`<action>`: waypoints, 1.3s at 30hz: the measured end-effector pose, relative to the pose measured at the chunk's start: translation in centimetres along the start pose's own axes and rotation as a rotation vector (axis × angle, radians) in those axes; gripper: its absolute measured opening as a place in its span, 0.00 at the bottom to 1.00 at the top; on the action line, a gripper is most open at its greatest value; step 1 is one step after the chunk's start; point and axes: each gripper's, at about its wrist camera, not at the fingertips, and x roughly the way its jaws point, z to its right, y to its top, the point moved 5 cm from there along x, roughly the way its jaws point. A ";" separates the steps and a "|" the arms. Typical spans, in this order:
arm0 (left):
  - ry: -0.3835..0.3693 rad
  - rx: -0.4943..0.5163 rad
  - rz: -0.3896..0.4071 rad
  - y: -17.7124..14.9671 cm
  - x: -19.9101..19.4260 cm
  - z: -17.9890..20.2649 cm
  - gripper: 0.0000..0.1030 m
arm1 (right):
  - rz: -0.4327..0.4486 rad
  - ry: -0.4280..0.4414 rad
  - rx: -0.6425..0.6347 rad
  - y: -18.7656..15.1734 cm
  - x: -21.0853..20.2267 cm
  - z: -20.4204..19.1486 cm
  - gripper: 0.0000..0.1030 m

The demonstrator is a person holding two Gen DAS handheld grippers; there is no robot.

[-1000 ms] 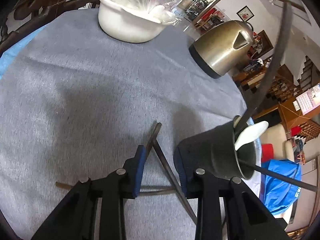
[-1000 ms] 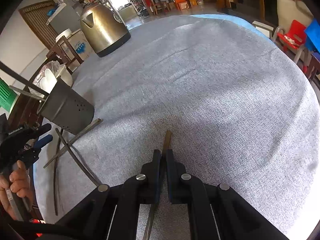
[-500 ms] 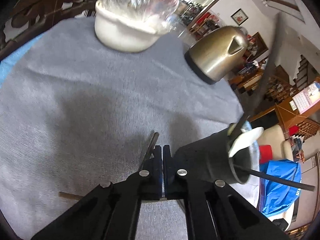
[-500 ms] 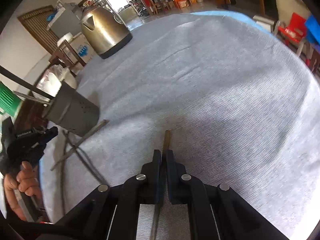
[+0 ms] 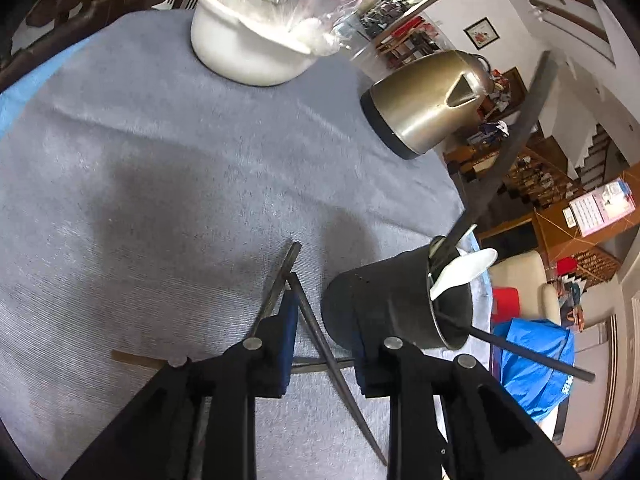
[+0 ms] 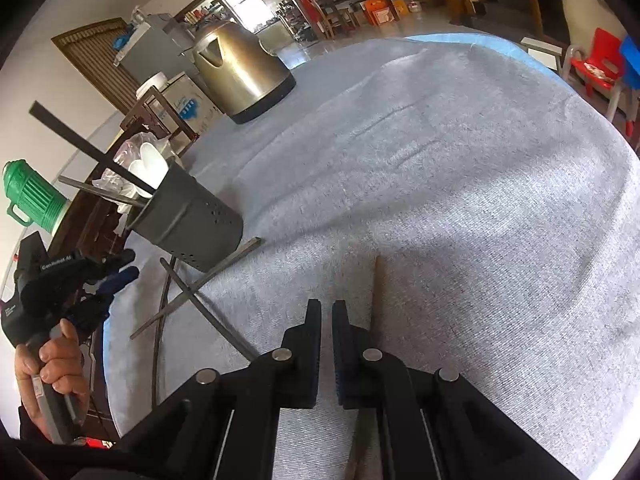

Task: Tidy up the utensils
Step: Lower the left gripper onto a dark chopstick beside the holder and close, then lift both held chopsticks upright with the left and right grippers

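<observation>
We hold the left tongs (image 5: 324,344) released, one finger on each side of the crossed chopsticks (image 5: 308,320) that lie on the counter (image 5: 160,184) touching the foot of the holder (image 5: 384,304). Closing here, we judge, could nip only one stick, or shove the holder, which stands at the counter's edge with a white spoon (image 5: 460,272) and long sticks leaning out; it might tip. Our right tongs (image 6: 326,320) are almost clenched and grasp nothing: a pale chopstick (image 6: 376,284) lies just beside them, well apart from the holder.
</observation>
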 end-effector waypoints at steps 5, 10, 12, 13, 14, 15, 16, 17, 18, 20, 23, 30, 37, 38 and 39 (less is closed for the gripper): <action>0.015 -0.039 -0.014 -0.4 1.3 -0.4 0.24 | 0.001 0.004 0.012 0.3 0.0 0.6 0.05; 0.032 -0.071 -0.018 -0.6 2.1 -1.0 0.24 | -0.013 0.009 0.025 0.3 0.3 1.1 0.05; 0.034 -0.078 -0.020 -0.6 2.5 -1.0 0.24 | -0.015 0.006 0.028 0.3 0.5 1.2 0.05; 0.036 -0.081 -0.022 -0.6 2.6 -0.9 0.24 | -0.016 0.008 0.031 0.3 0.5 1.2 0.05; 0.038 -0.083 -0.022 -0.6 2.8 -0.9 0.23 | -0.018 0.009 0.032 0.4 0.6 1.2 0.05; 0.039 -0.086 -0.021 -0.6 3.0 -0.8 0.23 | -0.019 0.007 0.030 0.4 0.6 1.2 0.05; 0.040 -0.090 -0.018 -0.6 3.1 -0.8 0.23 | -0.018 0.005 0.029 0.4 0.7 1.1 0.05; 0.040 -0.094 -0.015 -0.5 3.2 -0.9 0.23 | -0.018 0.007 0.030 0.4 0.7 1.2 0.05; 0.040 -0.098 -0.012 -0.4 3.3 -0.9 0.22 | -0.020 0.008 0.030 0.4 0.8 1.1 0.05; 0.038 -0.107 -0.007 -0.2 3.4 -1.1 0.22 | -0.021 0.003 0.025 0.5 0.8 1.1 0.05; 0.038 -0.110 -0.003 -0.2 3.8 -1.2 0.19 | -0.022 0.004 0.024 0.5 0.9 1.0 0.05; 0.023 -0.096 0.052 0.1 3.6 -0.8 0.09 | 0.005 0.026 0.006 0.7 0.0 0.2 0.05; -0.009 -0.028 0.125 0.6 -1.1 0.1 0.07 | 0.042 0.126 0.013 1.3 -2.0 -1.0 0.05; -0.015 -0.017 0.136 0.6 -1.9 0.2 0.07 | 0.051 0.145 0.017 1.4 -2.4 -1.2 0.05; -0.020 0.000 0.152 0.6 -2.9 0.4 0.07 | 0.063 0.166 0.022 1.6 -2.9 -1.4 0.05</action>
